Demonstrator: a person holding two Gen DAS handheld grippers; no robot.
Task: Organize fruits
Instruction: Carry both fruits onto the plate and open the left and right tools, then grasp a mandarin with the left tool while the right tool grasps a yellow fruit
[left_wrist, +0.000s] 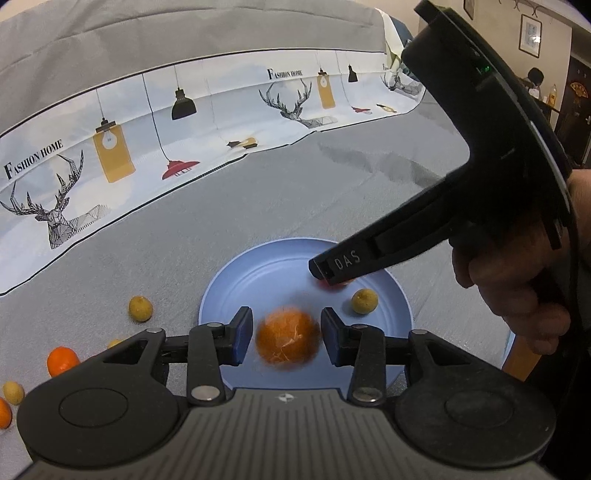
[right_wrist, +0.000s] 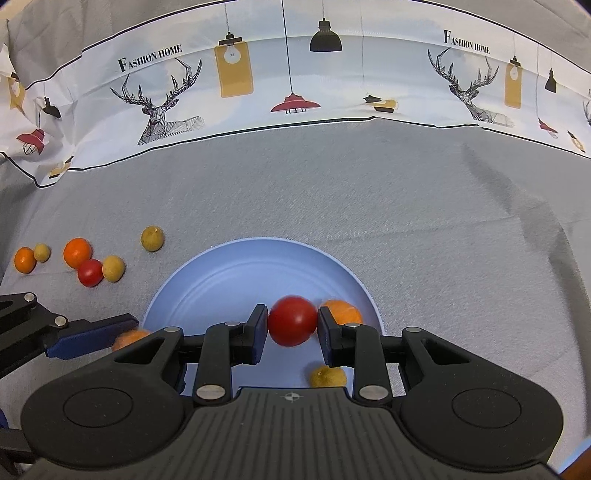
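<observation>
A light blue plate (left_wrist: 229, 273) (right_wrist: 229, 280) lies on the grey cloth. My left gripper (left_wrist: 286, 315) hovers low over its near side, open, and a blurred orange (left_wrist: 288, 339) sits between the pads with a thin gap on each side. In the right wrist view one blue left finger (right_wrist: 96, 334) shows beside that orange (right_wrist: 129, 338). My right gripper (right_wrist: 291, 312) (left_wrist: 323, 271) is shut on a red tomato (right_wrist: 291, 321) over the plate. A second orange (right_wrist: 341, 312) and a yellow fruit (right_wrist: 327, 376) (left_wrist: 364, 301) rest on the plate.
Several loose fruits lie on the cloth left of the plate: a yellow one (right_wrist: 152, 238), an orange (right_wrist: 77, 253), a tomato (right_wrist: 89, 272), more further left. A printed cloth (right_wrist: 295, 74) rises behind. A person's hand (left_wrist: 517, 288) holds the right gripper.
</observation>
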